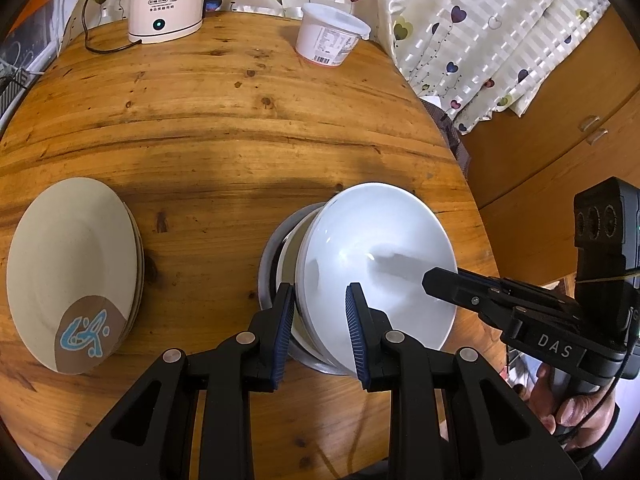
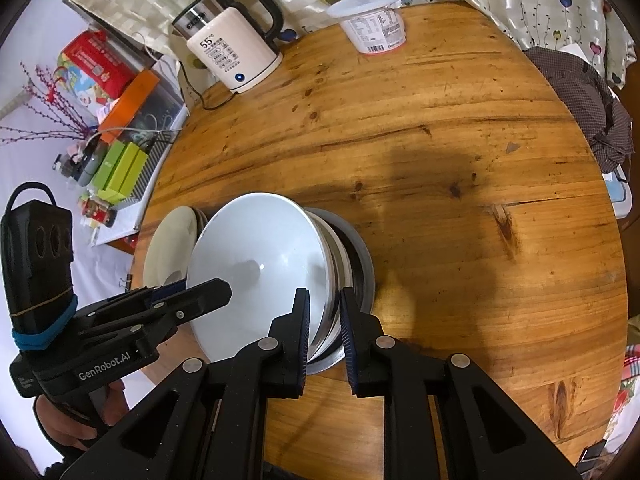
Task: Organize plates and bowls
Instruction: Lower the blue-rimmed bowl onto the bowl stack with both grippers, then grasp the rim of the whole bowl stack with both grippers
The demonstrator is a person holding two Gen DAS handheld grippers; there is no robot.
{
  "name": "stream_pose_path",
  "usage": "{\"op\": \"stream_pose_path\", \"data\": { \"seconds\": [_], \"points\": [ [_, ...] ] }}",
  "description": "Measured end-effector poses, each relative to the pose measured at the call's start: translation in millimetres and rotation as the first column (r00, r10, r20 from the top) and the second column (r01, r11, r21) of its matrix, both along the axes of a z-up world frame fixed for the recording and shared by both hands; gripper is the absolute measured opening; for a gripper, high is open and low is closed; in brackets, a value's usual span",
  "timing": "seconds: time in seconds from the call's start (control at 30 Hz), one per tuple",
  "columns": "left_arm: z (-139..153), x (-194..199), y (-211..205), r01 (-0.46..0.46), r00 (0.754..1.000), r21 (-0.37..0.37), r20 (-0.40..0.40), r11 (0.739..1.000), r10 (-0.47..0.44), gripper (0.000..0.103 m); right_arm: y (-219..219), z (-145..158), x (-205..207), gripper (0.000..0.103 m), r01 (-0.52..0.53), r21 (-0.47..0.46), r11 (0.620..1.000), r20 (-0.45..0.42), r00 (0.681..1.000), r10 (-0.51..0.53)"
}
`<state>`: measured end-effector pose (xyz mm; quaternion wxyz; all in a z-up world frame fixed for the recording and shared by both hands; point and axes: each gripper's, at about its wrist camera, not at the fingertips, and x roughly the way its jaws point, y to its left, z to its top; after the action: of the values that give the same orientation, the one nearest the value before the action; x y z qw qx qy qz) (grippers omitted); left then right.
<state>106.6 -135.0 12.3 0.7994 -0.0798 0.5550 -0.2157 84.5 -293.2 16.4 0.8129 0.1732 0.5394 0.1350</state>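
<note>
From the left wrist camera, my left gripper (image 1: 320, 316) straddles the near rim of the white bowl (image 1: 376, 264), one pad outside and one inside, narrowly set and gripping that rim. The bowl sits tilted in a stack of bowls inside a steel basin (image 1: 272, 264), close to the right edge of the round wooden table (image 1: 224, 128). The plates (image 1: 72, 272) lie stacked at the left edge, well apart from the bowls, with bare wood between. A kettle (image 1: 168, 0) and a white tub (image 1: 330, 36) stand at the far edge.

From the right wrist camera, my right gripper (image 2: 325, 328) is nearly closed, its pads astride the rims of the bowls under the white bowl (image 2: 260, 264); I cannot tell whether they press. The wide stretch of table (image 2: 460, 160) to the right is open.
</note>
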Motion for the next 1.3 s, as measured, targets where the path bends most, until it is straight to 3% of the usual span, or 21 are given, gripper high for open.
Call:
{"op": "stream_pose_path", "data": {
  "seconds": [0.4,0.67,0.8,1.03,1.3],
  "points": [
    [1,-1,0,-0.004,0.999,0.023,0.044,1.0,0.003,0.029,-2,1,2,0.017,0.008,-0.01,1.0,0.006,1.0,-0.008],
    [12,-5,11,-0.028,0.992,-0.012,0.12,1.0,0.03,0.029,-2,3,0,0.015,-0.001,-0.015,1.0,0.029,1.0,0.001],
    [2,-2,10,-0.016,0.996,-0.017,0.093,1.0,0.018,0.029,-2,2,0,0.015,0.0,-0.013,1.0,0.02,1.0,0.0],
    [-7,-2,10,-0.029,0.995,-0.008,0.096,1.0,0.029,0.016,-2,4,-1,0.01,0.001,-0.028,1.0,0.039,0.999,0.0],
    [-6,-3,6,-0.017,0.993,0.022,0.12,1.0,0.014,0.016,-4,6,0,0.01,0.004,-0.028,1.0,0.051,0.999,-0.003]
  ]
}}
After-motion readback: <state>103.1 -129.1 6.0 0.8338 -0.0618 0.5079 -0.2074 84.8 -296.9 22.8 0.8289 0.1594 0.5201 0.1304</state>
